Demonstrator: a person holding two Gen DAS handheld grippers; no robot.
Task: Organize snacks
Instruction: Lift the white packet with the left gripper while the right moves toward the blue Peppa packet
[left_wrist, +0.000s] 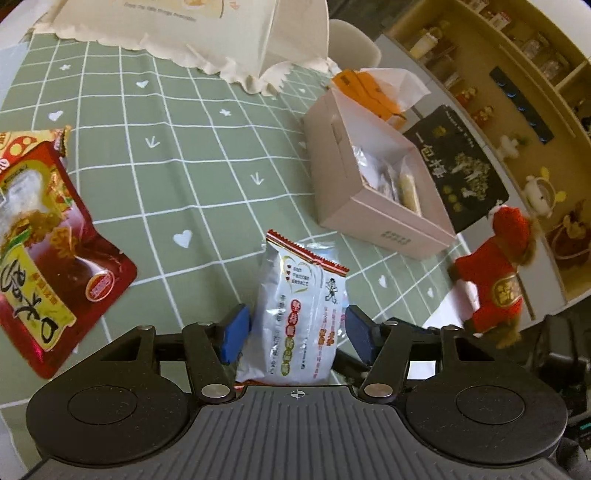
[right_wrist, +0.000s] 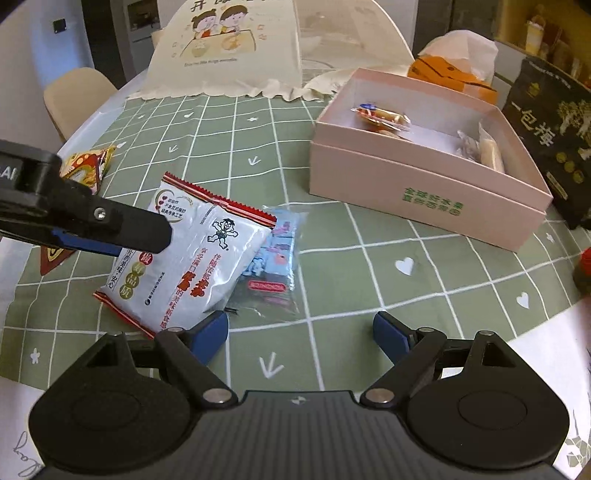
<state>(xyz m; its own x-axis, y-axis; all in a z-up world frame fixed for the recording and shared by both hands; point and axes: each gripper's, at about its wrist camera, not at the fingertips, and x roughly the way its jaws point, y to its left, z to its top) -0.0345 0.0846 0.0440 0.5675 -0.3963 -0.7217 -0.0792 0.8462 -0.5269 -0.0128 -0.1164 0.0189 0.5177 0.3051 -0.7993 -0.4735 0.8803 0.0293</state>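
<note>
Now white snack packet (left_wrist: 295, 314) between left claw (left_wrist: 295, 328) pads, ungripped.

Glossy wrappers, matt box
The white snack packet (right_wrist: 192, 254) shines like plastic film; the pink box (right_wrist: 424, 192) looks matt cardboard.

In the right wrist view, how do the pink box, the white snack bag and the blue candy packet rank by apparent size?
1. pink box
2. white snack bag, nearer the camera, yet smaller
3. blue candy packet, partly hidden under the bag
</note>
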